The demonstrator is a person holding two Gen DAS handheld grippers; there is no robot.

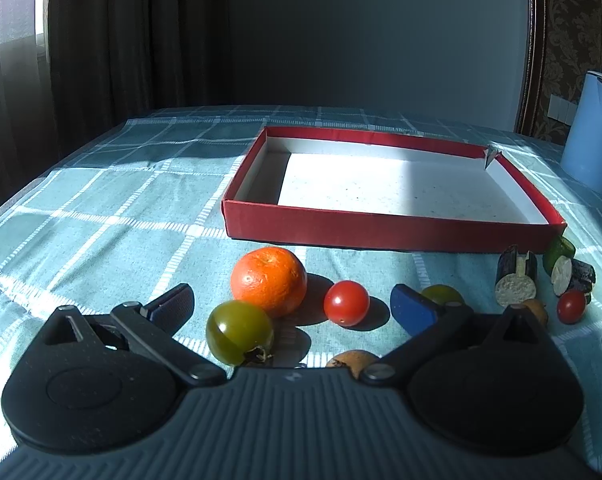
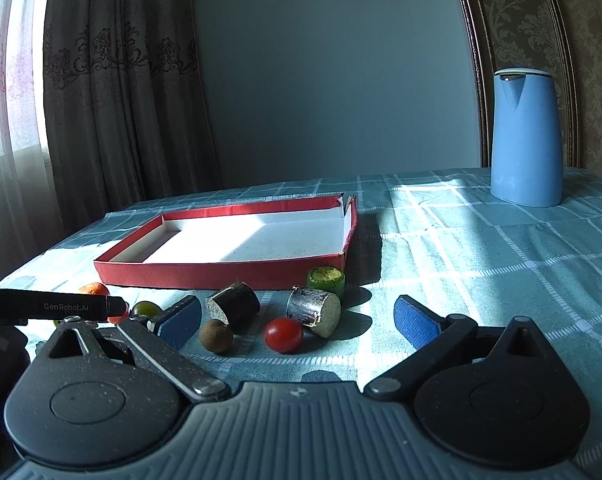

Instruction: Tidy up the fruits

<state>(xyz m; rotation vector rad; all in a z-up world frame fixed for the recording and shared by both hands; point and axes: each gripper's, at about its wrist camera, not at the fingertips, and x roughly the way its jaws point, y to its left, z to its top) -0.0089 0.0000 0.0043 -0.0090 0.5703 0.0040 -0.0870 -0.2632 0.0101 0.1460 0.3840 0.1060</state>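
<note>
A shallow red box [image 1: 381, 229] with a bare white floor lies on the checked cloth; its front wall [image 2: 221, 274] also shows in the right wrist view. In front of it sit an orange [image 1: 268, 280], a green tomato [image 1: 239, 332] and a red tomato [image 1: 346, 303], all between the fingers of my open left gripper [image 1: 293, 306]. A second green tomato [image 1: 441, 294] peeks behind the right finger. My right gripper [image 2: 299, 318] is open around a red tomato [image 2: 283, 335], with a brown round fruit [image 2: 216, 336] and two dark eggplant pieces [image 2: 233, 307] [image 2: 315, 310] just ahead.
A tall blue jug [image 2: 527, 136] stands at the back right of the table. A green cucumber slice [image 2: 326, 279] lies against the box's near corner. Another brown fruit [image 1: 351, 360] sits close under the left gripper. The left gripper's body [image 2: 53, 306] enters the right wrist view.
</note>
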